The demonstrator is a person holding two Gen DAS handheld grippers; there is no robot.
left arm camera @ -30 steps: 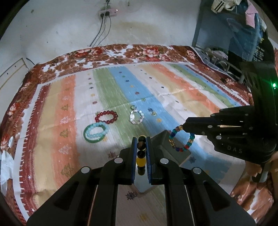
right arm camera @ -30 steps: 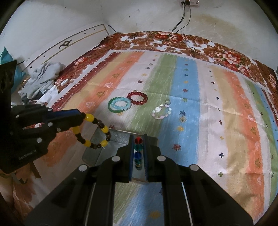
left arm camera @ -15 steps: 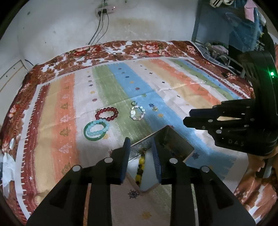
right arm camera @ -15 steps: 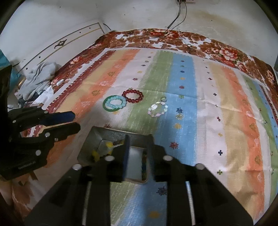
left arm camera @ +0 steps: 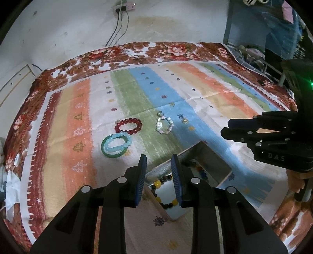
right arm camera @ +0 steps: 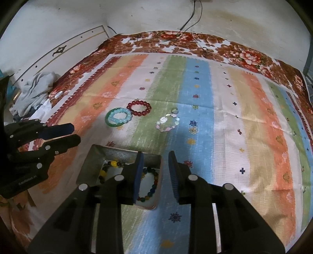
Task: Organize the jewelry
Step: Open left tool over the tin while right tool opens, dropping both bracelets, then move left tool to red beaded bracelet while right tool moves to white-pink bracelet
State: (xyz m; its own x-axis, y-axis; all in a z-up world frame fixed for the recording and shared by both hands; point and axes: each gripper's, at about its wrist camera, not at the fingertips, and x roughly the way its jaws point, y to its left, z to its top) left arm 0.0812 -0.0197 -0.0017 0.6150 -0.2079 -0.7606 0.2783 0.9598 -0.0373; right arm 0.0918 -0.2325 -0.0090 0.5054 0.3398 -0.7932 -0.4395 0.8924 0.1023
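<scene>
Room: stained white wall with cables running down from a socket (left arm camera: 123, 7). Surface: a bed under a striped cloth (left arm camera: 195, 97) in orange, green, blue and cream, with a red floral border. Grey clothes (right arm camera: 35, 88) are heaped at its left edge.

Tin (right arm camera: 92, 166): open, metal, at the near edge. Inside lie a yellow-and-dark bead bracelet (left arm camera: 162, 187) and a multicolour bracelet (right arm camera: 150, 185).

On the cloth beyond the tin: red bracelet (left arm camera: 128, 126), pale blue bracelet lying on a green bangle (left arm camera: 115, 146), pearly bracelet (left arm camera: 164, 125), small ring (right arm camera: 174, 111).

Left gripper (left arm camera: 158, 175) and right gripper (right arm camera: 155, 175): both above the tin, fingers spread, nothing between them.
</scene>
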